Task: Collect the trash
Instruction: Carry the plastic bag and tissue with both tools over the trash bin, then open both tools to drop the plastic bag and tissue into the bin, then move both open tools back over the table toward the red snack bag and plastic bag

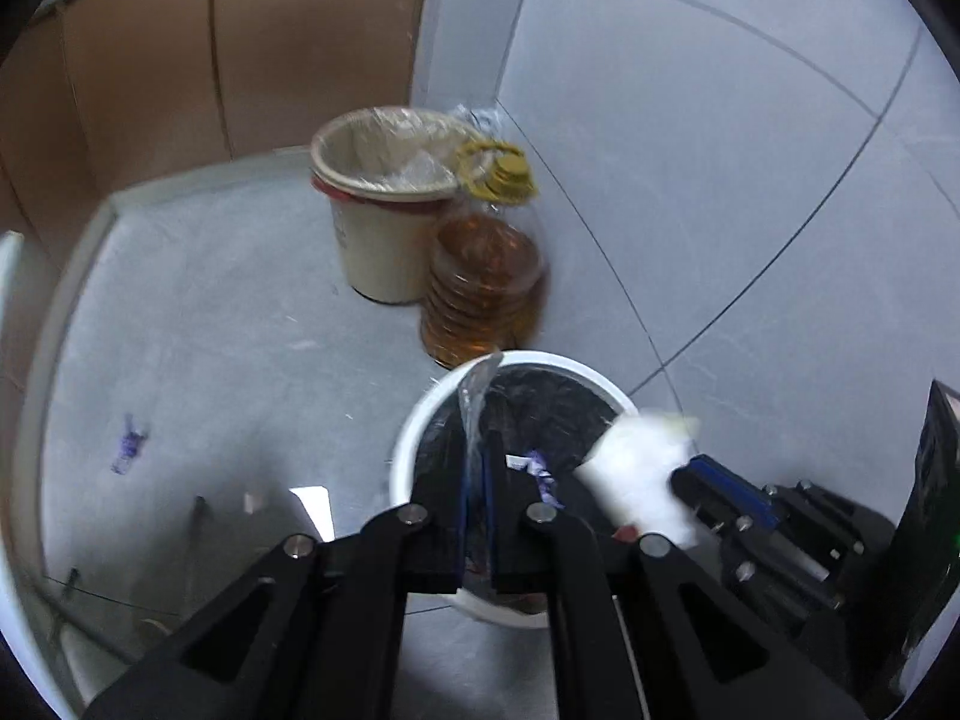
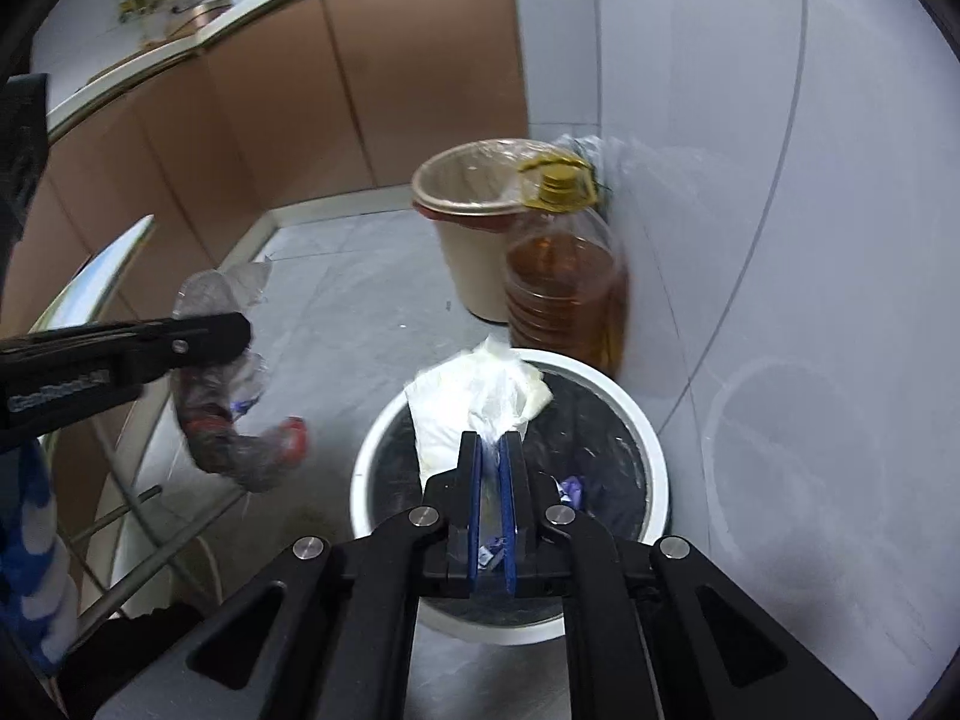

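Note:
A white trash bin (image 1: 408, 420) with a black liner stands on the grey floor; it also shows in the right wrist view (image 2: 657, 450). My left gripper (image 1: 477, 450) is shut on a crushed clear plastic bottle (image 2: 222, 372) with a red cap, held left of and above the bin. My right gripper (image 2: 492, 444) is shut on a crumpled white tissue and plastic wad (image 2: 474, 396), held over the bin's opening; the wad also shows in the left wrist view (image 1: 636, 474). Purple wrapper scraps (image 2: 573, 489) lie inside the bin.
A beige bin (image 1: 378, 228) with a clear liner and a large oil jug (image 1: 486, 282) with a yellow cap stand by the tiled wall. A purple scrap (image 1: 127, 444) lies on the floor at left. Brown cabinets (image 2: 360, 90) run behind. A metal rack (image 2: 138, 516) stands at lower left.

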`<state>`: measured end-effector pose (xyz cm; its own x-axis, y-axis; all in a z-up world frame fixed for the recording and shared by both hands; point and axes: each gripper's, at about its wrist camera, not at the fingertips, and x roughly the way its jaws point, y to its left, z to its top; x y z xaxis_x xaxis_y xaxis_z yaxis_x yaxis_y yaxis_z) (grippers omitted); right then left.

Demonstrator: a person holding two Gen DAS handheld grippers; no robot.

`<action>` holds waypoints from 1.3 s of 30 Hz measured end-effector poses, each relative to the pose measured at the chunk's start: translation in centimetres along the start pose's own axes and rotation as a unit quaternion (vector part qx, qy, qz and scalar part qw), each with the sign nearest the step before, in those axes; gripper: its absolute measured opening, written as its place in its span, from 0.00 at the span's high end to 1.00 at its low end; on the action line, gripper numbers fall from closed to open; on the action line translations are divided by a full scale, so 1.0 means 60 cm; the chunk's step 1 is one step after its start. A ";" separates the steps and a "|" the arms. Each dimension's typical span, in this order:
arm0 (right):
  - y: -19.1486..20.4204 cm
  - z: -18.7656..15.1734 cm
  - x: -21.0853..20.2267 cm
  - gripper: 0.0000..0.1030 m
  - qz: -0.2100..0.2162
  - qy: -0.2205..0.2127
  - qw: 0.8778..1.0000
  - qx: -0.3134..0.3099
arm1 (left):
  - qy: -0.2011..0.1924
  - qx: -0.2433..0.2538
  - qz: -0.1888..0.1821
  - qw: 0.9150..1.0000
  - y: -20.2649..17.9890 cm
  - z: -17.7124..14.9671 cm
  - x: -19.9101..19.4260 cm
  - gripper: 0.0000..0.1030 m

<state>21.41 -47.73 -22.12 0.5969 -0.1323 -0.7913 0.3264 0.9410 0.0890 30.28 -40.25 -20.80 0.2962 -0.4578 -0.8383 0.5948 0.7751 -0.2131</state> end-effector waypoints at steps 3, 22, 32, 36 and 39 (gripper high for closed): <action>-0.006 -0.002 0.020 0.80 -0.014 0.008 1.000 -0.001 | 0.020 -0.002 -0.017 1.000 -0.010 0.008 0.040 0.95; 0.012 -0.017 -0.035 0.71 -0.039 -0.004 0.999 0.004 | 0.011 -0.029 -0.086 0.996 0.004 -0.011 -0.018 0.94; 0.125 0.009 -0.148 0.59 0.002 -0.056 0.997 -0.045 | -0.106 -0.069 -0.033 0.991 0.115 -0.068 -0.247 0.43; 0.193 0.017 -0.198 0.57 0.025 -0.078 0.994 -0.076 | -0.146 -0.091 -0.007 0.985 0.177 -0.110 -0.341 0.43; 0.255 0.023 -0.239 0.56 0.048 -0.096 0.989 -0.106 | -0.168 -0.104 0.021 0.980 0.218 -0.143 -0.399 0.43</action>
<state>18.87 -31.85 -8.59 0.7518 -0.0773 -0.6548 0.1127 0.9936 0.0121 24.55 -15.45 -7.84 0.5673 -0.5147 -0.6428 0.4225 0.8520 -0.3093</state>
